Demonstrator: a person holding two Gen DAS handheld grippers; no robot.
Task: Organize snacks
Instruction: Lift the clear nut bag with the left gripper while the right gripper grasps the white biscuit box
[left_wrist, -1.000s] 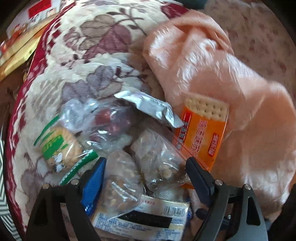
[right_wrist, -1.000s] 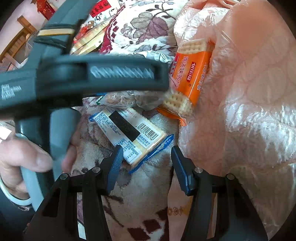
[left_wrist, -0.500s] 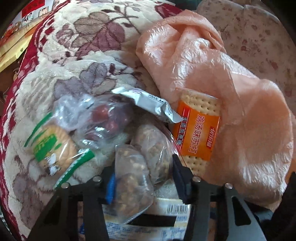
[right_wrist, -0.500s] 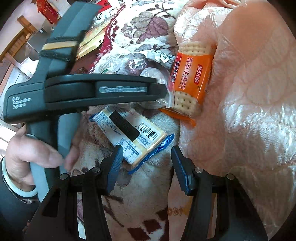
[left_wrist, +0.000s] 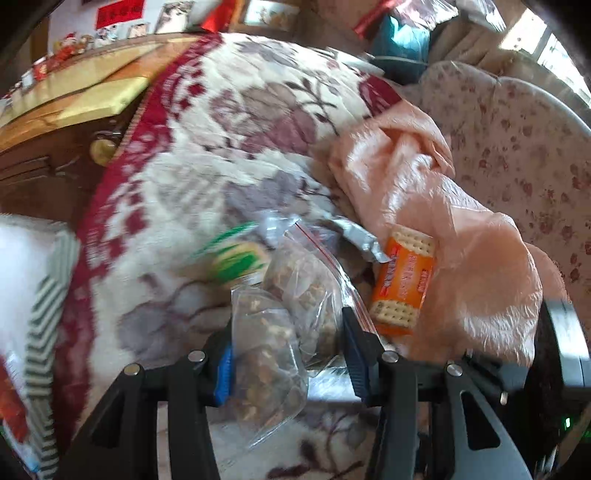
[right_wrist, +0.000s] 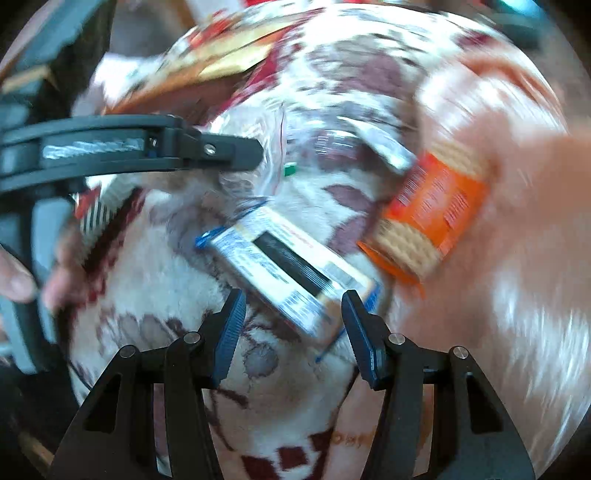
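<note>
The left gripper (left_wrist: 288, 354) is clamped on two clear bags of nuts (left_wrist: 280, 332), lifted clear of the floral blanket (left_wrist: 207, 155), while the right gripper (right_wrist: 293, 332) hovers with jaws apart and nothing pressed between them over a white barcoded packet (right_wrist: 295, 273). Around them lie an orange cracker pack (left_wrist: 402, 280) against peach fabric (left_wrist: 461, 258), a green-striped biscuit pack (left_wrist: 236, 258) and a silver wrapper (left_wrist: 358, 236). The slack bags likely need a steady, firm carry to avoid slipping loose.
</note>
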